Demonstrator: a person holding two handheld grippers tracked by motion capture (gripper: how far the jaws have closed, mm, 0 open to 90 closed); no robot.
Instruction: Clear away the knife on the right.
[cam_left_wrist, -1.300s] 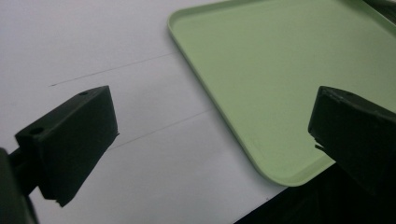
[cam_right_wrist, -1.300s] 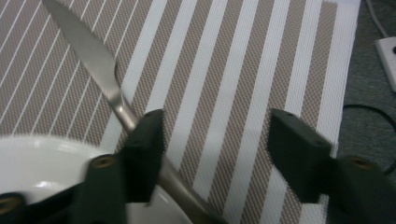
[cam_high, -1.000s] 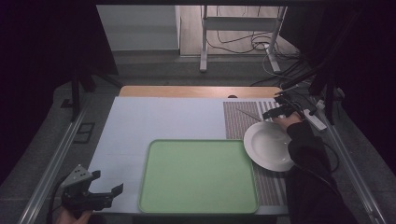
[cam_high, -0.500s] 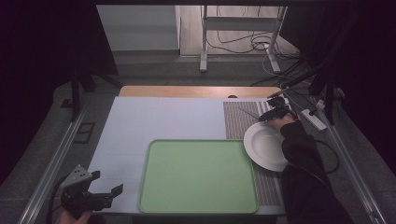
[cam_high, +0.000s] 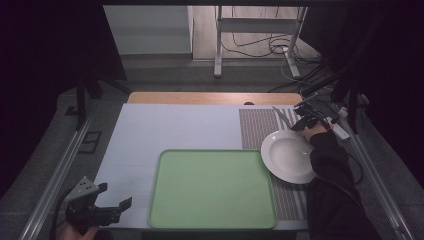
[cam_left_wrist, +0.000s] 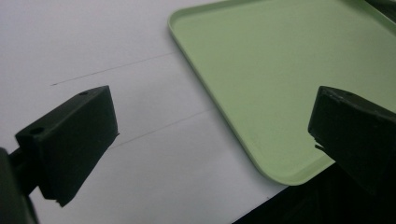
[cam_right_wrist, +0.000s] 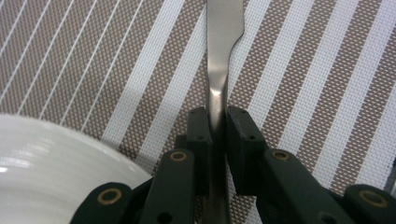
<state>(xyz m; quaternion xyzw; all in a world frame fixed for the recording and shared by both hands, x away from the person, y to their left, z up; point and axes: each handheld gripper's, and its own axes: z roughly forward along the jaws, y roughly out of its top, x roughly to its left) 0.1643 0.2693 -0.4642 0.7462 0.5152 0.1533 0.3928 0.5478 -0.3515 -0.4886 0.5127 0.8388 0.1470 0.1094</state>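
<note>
A silver table knife (cam_right_wrist: 223, 56) lies on the brown striped placemat (cam_right_wrist: 327, 93), just beyond a white plate (cam_right_wrist: 42, 154). My right gripper (cam_right_wrist: 217, 126) has just been closing and its pads now press on the knife's shaft from both sides. From the high view, that gripper (cam_high: 302, 122) sits at the plate's (cam_high: 287, 157) far rim with the knife (cam_high: 281, 116) pointing away to the left. My left gripper (cam_high: 115, 195) rests open at the near left corner of the table. Its wide-apart jaws face the green tray (cam_left_wrist: 280, 70), with nothing between them.
The green tray (cam_high: 212, 187) lies in the middle near the front edge on a white mat (cam_high: 170, 127). The placemat (cam_high: 257, 125) runs down the right side. Beyond the table stand a metal stand and floor cables (cam_high: 280, 50).
My right hand has shifted slightly at the plate's far rim, settling over the knife. The left gripper has stayed put.
</note>
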